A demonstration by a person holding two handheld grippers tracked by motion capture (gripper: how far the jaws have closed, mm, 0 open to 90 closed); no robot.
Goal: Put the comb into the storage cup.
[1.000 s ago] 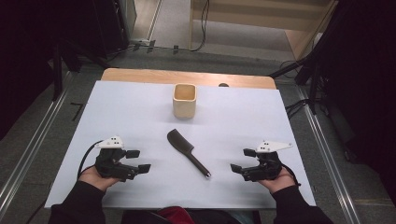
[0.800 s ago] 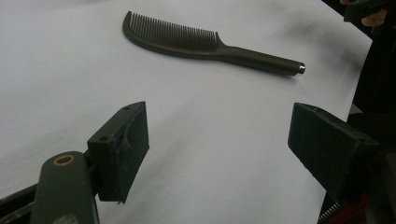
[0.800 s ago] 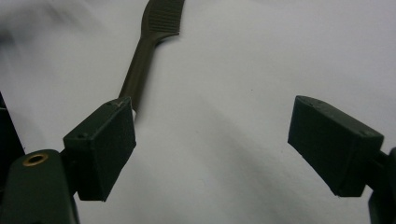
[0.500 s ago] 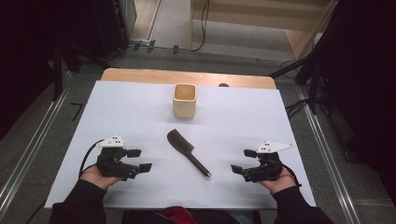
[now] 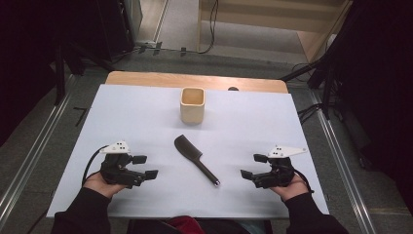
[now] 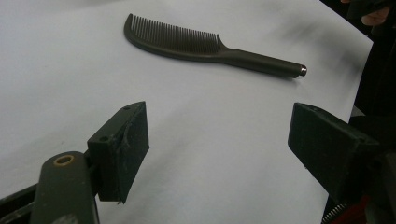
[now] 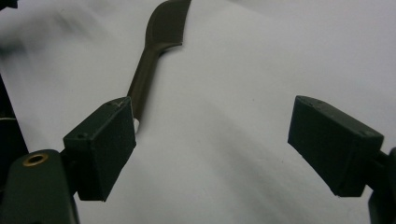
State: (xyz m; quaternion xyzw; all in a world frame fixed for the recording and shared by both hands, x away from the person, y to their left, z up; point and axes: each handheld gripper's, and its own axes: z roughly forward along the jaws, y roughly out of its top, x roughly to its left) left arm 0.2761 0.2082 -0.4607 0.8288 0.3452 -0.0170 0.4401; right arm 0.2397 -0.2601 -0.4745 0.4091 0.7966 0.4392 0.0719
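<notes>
Left gripper (image 5: 146, 166) found resting on white table cover (image 5: 146, 112), held in hand (image 5: 100, 183), jaws spread wide and empty. Right gripper (image 5: 253, 166) found likewise at opposite near side, jaws parted, nothing between them. Black comb (image 5: 195, 152) noted lying flat midway between both, touched by neither; toothed head pointing toward beige cup (image 5: 192, 104), handle tip toward near edge. Seen in left gripper view as comb (image 6: 205, 46) well ahead of jaws, teeth facing away. Seen in right gripper view with handle end just past one jaw, head farther off. Cup observed upright, apart from comb, toward far side. Judged as pre-grasp stage, no contact made. Risks recorded: thin handle lying flush with smooth cover, likely to skid or pivot if pinched off-centre or approached too steeply; jaw tips liable to snag and wrinkle cover if pressed down hard; grip near handle end apt to let heavier head droop; careless swing toward cup capable of tipping it, given light build as judged.
</notes>
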